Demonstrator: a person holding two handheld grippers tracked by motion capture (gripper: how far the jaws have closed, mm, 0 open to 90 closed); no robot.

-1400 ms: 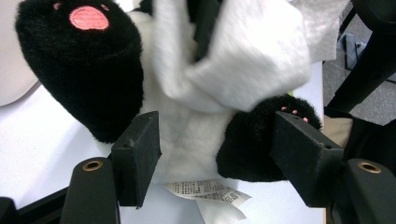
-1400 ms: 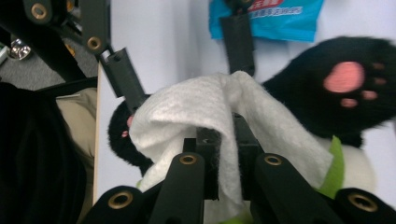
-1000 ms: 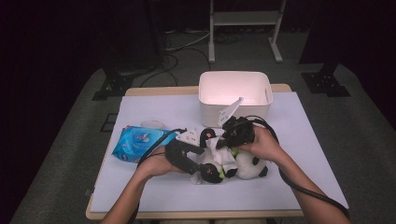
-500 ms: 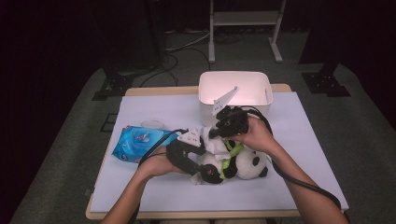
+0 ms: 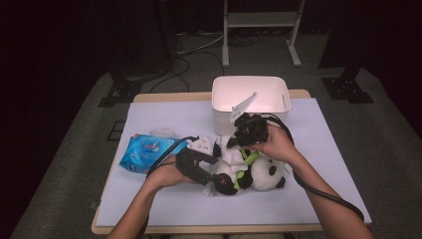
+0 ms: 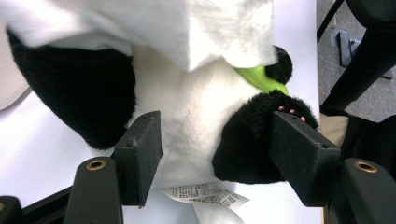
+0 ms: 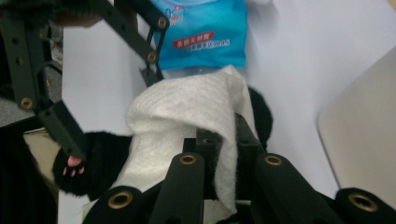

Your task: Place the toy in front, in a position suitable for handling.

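Since 1 second ago, little has been altered. The left gripper [image 6: 212, 140] has been kept in place, its 2 jaws set on either side of the panda's [image 5: 263, 172] lower body. 1 pad is laid against the white belly fur and the other against a black paw, so the toy appears to be clamped, though the pressure cannot be judged for certain through the soft fur. The panda is laid on its side near the middle of the table [image 5: 308, 199], just in front of the bin [image 5: 251, 78].

The right gripper [image 5: 239, 137] has been shifted slightly away from the person, toward the bin. Its jaws are closed on a folded white wipe [image 7: 187, 107], which is draped over the panda's upper body. The wiping is judged to be under way, with the cloth being carried over the fur while the toy is steadied.

At the far left, a blue pack [image 5: 144, 152] of wipes is laid flat, well apart from the work. A sewn tag [image 6: 210, 193] is seen under the panda, between the left jaws. The bin is stood close behind the right gripper, so a longer stroke that way could be stopped by its wall. The left gripper's linkage is crossed just beside the wipe and may be brushed.
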